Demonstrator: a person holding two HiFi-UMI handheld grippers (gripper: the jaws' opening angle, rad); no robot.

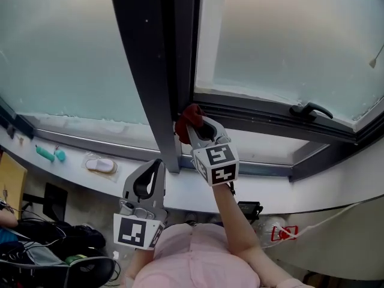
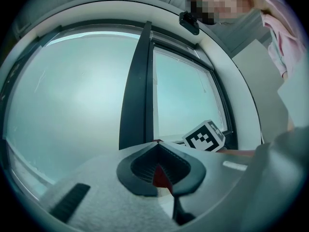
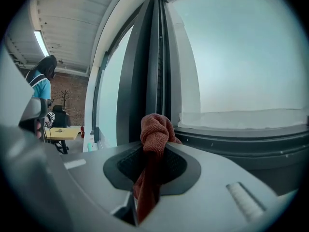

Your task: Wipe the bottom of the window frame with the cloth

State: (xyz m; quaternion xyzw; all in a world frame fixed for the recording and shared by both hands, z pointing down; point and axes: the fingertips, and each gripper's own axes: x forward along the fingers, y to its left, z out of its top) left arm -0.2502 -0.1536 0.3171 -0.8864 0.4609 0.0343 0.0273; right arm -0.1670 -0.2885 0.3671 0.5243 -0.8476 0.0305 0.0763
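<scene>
Your right gripper [image 1: 201, 129] has its fingers [image 3: 186, 166] pinching the red cloth [image 1: 188, 116]. A knotted wad stands proud beyond the fingertips and the rest trails back between them, a hold that lets fabric rather than plastic meet the frame. Just ahead of those fingertips is the corner where the dark upright post [image 1: 150, 71] meets the bottom rail of the window frame [image 1: 264, 116]. The wad looks to sit against that corner, though I can't tell whether it presses. From there the rail runs off to the right of the fingers, towards the window handle [image 1: 311, 109]. So I judge this to be the start of a stroke, with the length of the rail not yet covered. Your left gripper [image 1: 157, 165] hangs below and to the left of the right fingers, by the white sill [image 1: 270, 149]. Its fingers [image 2: 190, 166] are pressed together at the tips on nothing, seemingly parked clear of the wiping path.
</scene>
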